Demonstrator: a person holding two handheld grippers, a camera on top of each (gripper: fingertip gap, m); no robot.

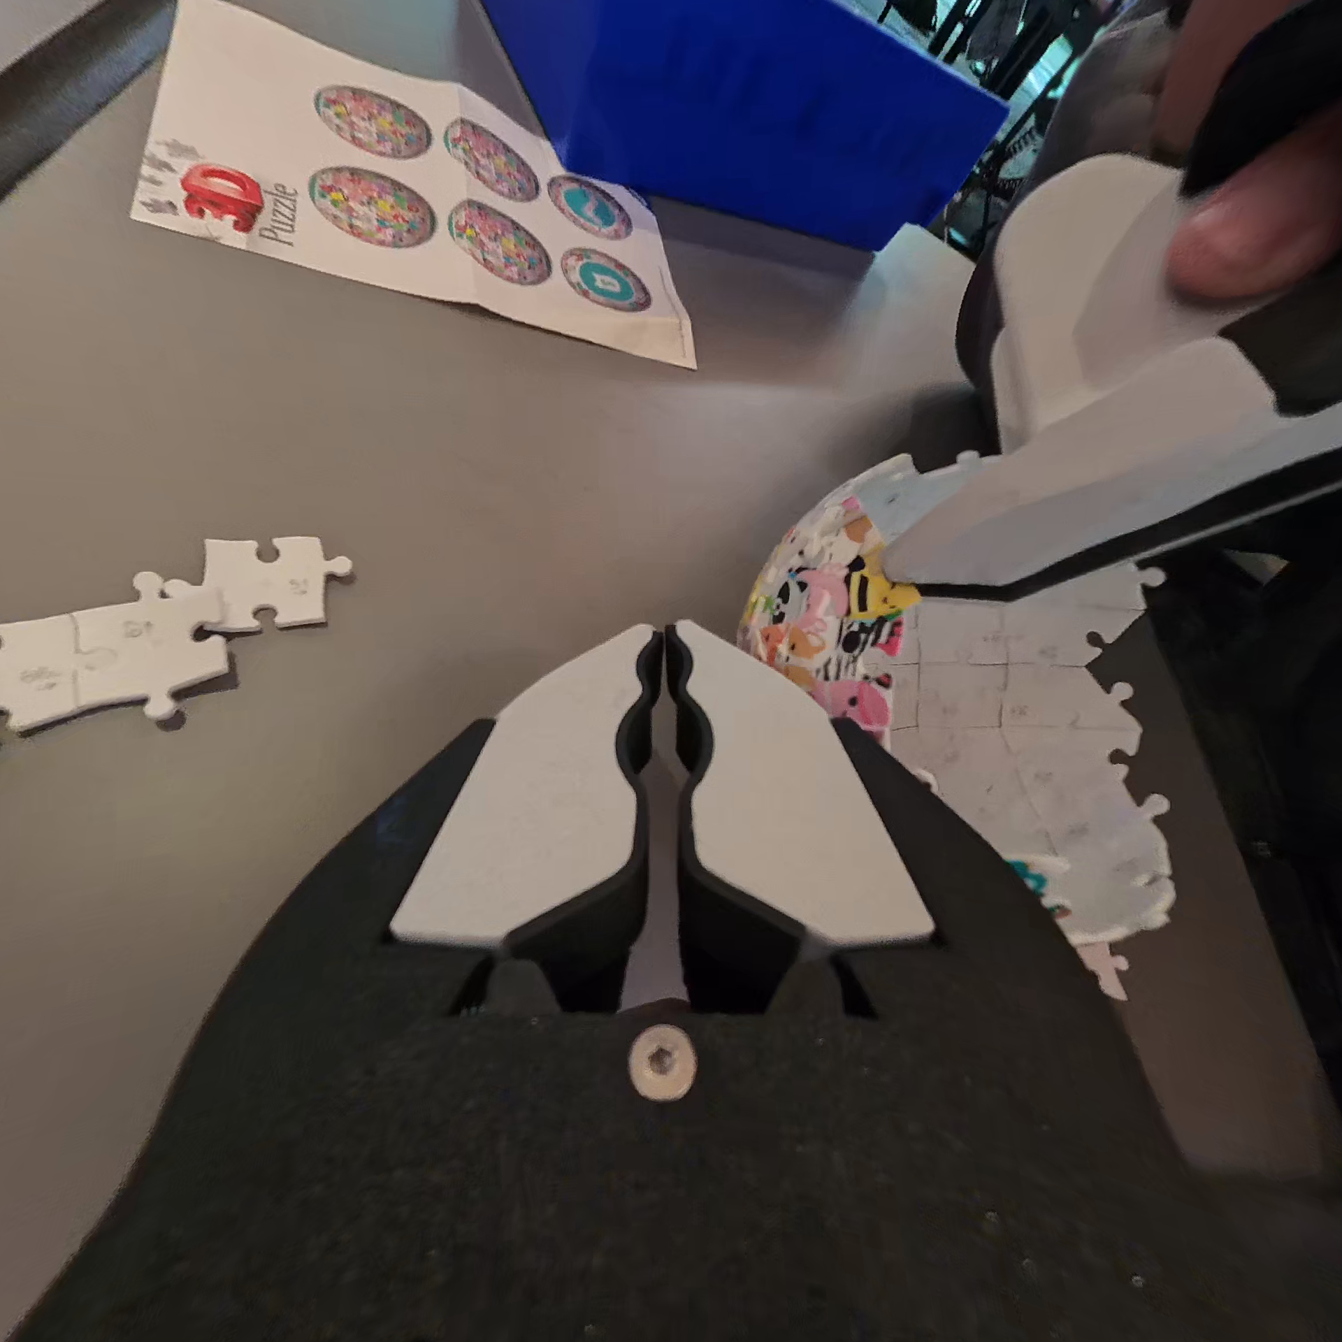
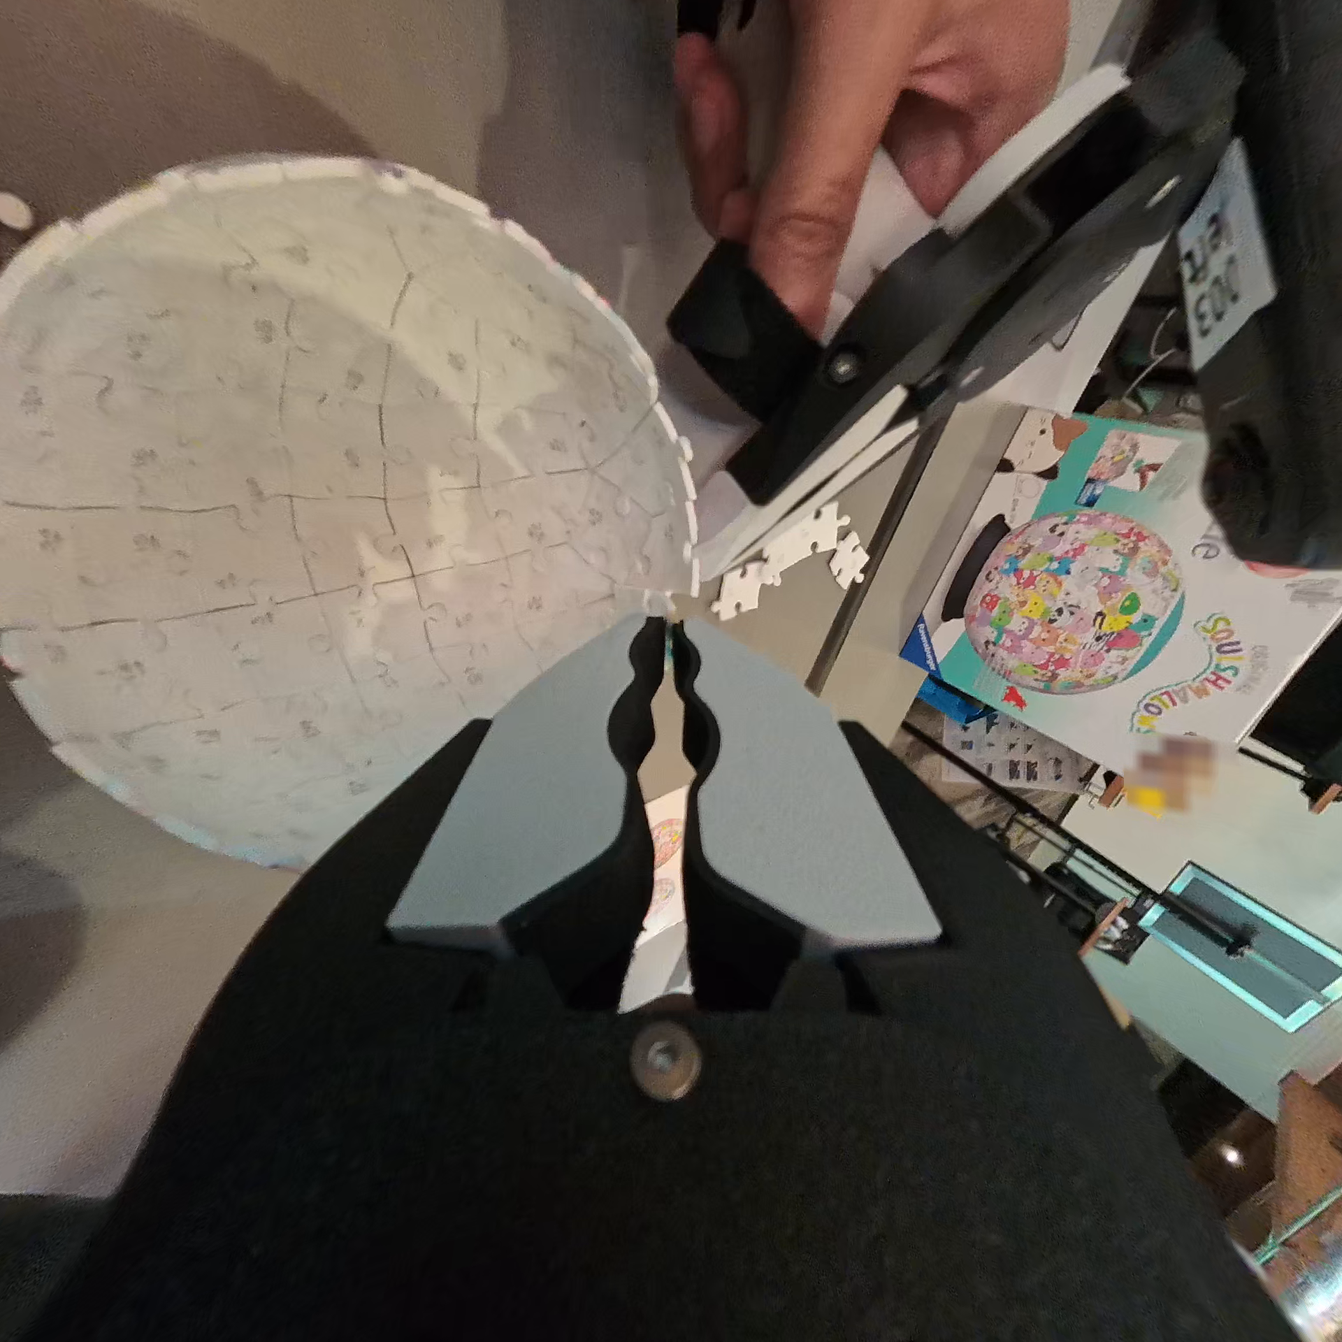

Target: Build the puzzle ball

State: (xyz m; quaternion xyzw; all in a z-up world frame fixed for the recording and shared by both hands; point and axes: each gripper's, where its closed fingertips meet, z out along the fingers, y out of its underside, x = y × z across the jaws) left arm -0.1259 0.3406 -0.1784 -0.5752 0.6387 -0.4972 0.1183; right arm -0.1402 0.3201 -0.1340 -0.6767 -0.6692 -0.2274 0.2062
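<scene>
The half-built puzzle ball (image 1: 1017, 712) is a bowl-shaped shell, coloured cartoon animals outside and white inside, and is tilted on its side on the grey table. In the right wrist view its white inside (image 2: 327, 494) faces me. My right gripper (image 2: 664, 626) is shut on the shell's rim; in the left wrist view it (image 1: 897, 577) pinches the rim from the upper right. My left gripper (image 1: 664, 639) is shut and empty, just left of the shell; in the right wrist view it (image 2: 708, 559) is held by a hand. A strip of joined white pieces (image 1: 145, 639) lies face down at the left.
A printed instruction sheet (image 1: 407, 189) lies at the far left of the table, with a blue box (image 1: 726, 94) behind it. The puzzle's picture box (image 2: 1089, 595) stands off the table's far side. The loose pieces also show in the right wrist view (image 2: 791, 559). Across from one pair of fingers to the other is roughly 5 cm.
</scene>
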